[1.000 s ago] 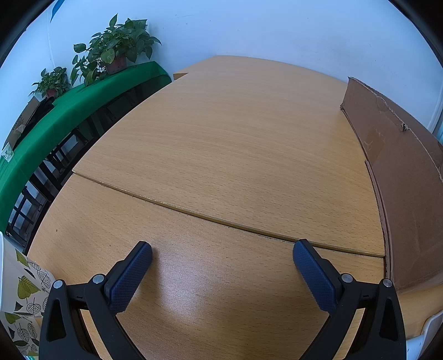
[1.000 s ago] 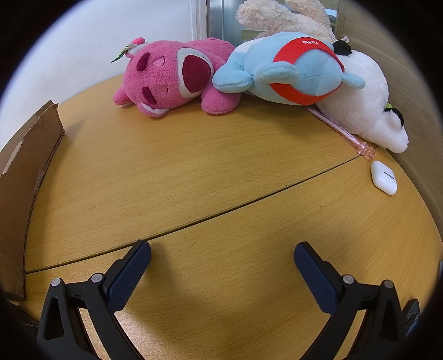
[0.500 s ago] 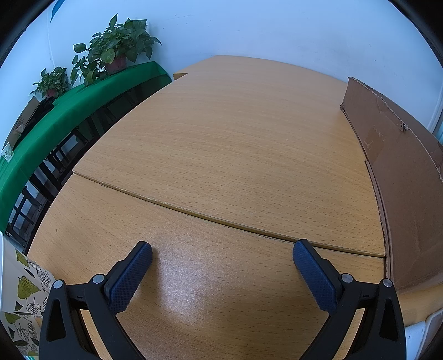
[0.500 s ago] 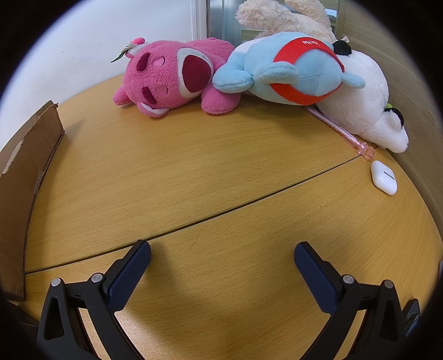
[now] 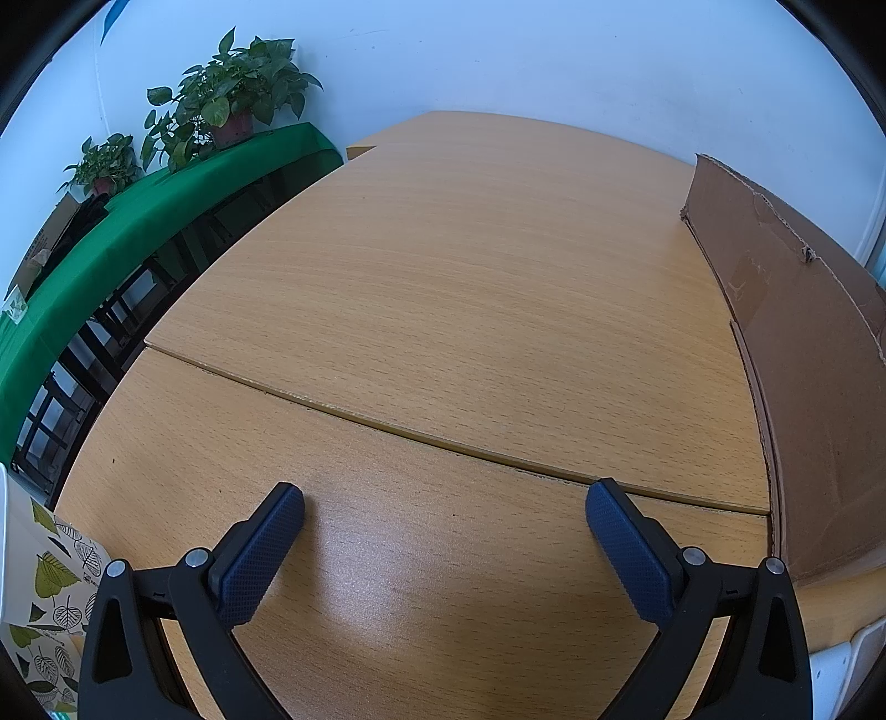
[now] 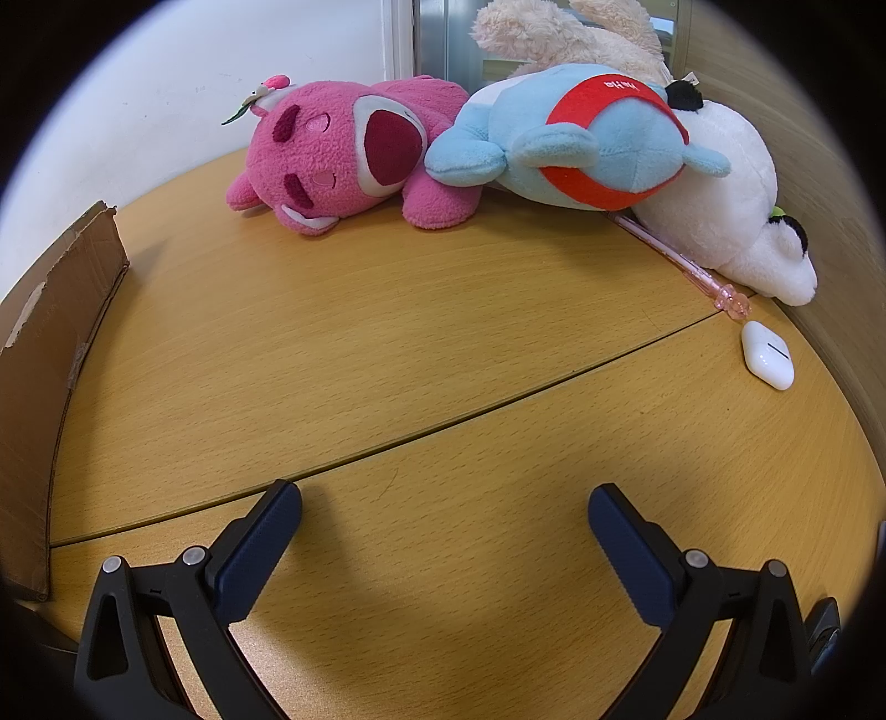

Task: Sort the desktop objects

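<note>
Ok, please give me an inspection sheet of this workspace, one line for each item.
Surface: wooden desk, seam across it.
Job's things: pink plush, blue plush, white plush and cream plush piled at back; pink pen; white earbud case.
Clutter: cardboard sheet, leaf-print bag.
Grippers: left gripper open, empty; right gripper open, empty.
Cables: nothing seen.
Surroundings: potted plants on green cloth.

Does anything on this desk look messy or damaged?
Yes. The plush toys lie toppled in a heap at the back, partly covering a pink pen. The cardboard sheet has a ragged, torn top edge.
</note>
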The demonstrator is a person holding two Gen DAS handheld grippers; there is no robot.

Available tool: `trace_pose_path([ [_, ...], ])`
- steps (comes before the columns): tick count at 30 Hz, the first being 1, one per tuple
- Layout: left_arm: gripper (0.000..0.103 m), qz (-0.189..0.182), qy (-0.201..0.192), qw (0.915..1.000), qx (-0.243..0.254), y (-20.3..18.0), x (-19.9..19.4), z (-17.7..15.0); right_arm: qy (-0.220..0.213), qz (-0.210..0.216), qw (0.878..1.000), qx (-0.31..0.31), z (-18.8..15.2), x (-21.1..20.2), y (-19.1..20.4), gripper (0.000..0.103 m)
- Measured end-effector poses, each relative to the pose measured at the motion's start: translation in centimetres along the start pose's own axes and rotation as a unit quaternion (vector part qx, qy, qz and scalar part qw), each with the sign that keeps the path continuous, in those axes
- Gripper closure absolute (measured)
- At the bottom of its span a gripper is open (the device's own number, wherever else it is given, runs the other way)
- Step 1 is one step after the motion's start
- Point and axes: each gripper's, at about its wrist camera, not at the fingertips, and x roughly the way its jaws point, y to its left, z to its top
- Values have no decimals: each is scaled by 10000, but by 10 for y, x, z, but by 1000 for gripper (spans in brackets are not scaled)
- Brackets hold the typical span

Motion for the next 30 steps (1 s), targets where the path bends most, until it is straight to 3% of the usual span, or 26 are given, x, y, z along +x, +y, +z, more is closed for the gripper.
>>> trace_pose_path([
  [10, 0, 8, 2, 10000, -16, 0, 0, 0, 0, 3, 10000, -10, 0, -2, 1, 0],
  [13, 0, -43, 118, 9999, 54, -2, -3, -2, 115, 172, 9996, -205, -7, -8, 2, 0],
  [16, 1, -330, -12, 9994, 84, -1, -27, -19, 318, 317, 9981, -416, -30, -30, 4, 0],
  [18, 1, -778, -266, 9966, 38, 4, -60, -34, 392, 493, 9960, -638, -58, -56, 3, 0],
  [20, 1, -1041, -472, 9934, 18, 7, -95, -45, 172, 540, 9939, -946, -84, -89, 3, 0],
  [24, 1, -1572, -1106, 9811, 204, -4, -182, -73, -637, 856, 9752, -1940, -135, -176, 28, 0],
  [27, 1, -2279, -979, 9671, 568, -32, -216, -91, -785, 1870, 9529, -2254, -162, -218, 62, 0],
  [30, 0, -3089, -631, 9452, 849, -67, -219, -107, -632, 3012, 9158, -2581, -181, -242, 120, 0],
])
